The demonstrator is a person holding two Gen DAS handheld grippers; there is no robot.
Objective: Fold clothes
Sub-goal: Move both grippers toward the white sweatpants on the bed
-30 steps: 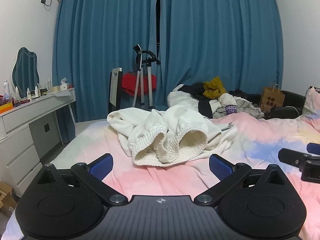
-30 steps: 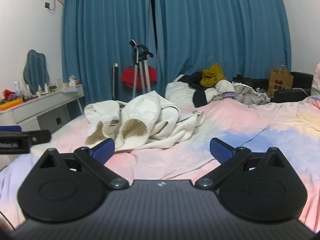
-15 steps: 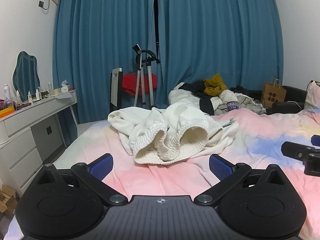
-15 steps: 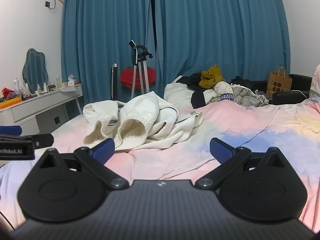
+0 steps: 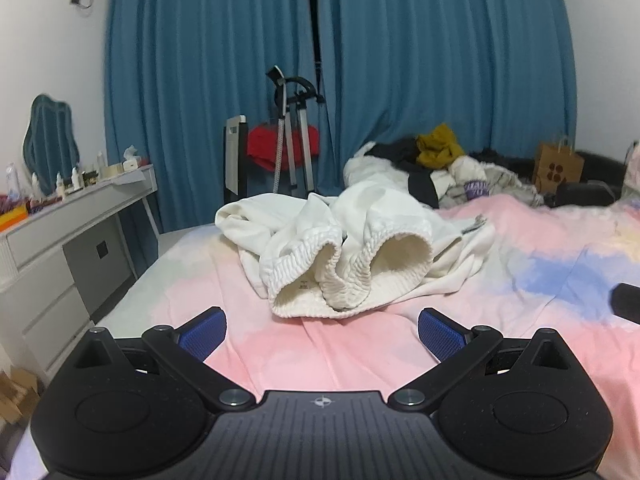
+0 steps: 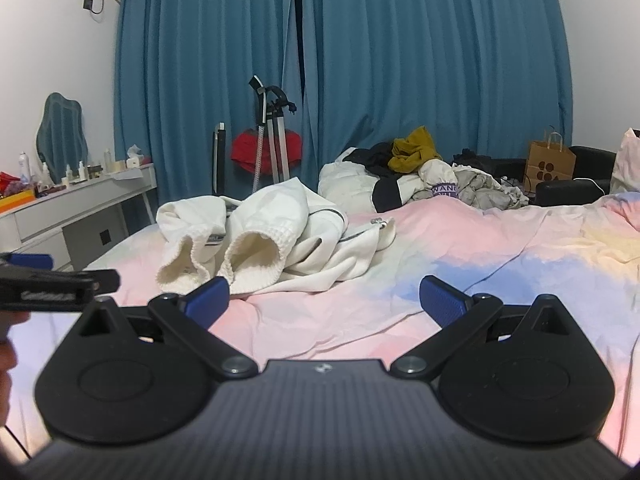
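A crumpled white sweatshirt [image 5: 352, 256] with ribbed cuffs and a zipper lies bunched on the pastel pink and blue bedsheet [image 5: 320, 360]. My left gripper [image 5: 322, 330] hovers just short of its cuffs, open, nothing between its blue pads. In the right wrist view the same sweatshirt [image 6: 276, 240] sits ahead and to the left. My right gripper [image 6: 324, 296] is open and empty above the bedsheet [image 6: 500, 272]. One finger of the left gripper [image 6: 52, 282] shows at that view's left edge.
A heap of mixed clothes [image 5: 436, 168] lies at the far end of the bed. A white dresser [image 5: 60, 232] with bottles stands to the left. A tripod [image 5: 292, 136] and red item are by the blue curtains. A paper bag [image 5: 558, 168] is far right.
Both grippers have moved a little forward toward the sweatshirt, which looks slightly larger. The right gripper's finger has slid toward the right edge of the left wrist view. The sweatshirt has not moved.
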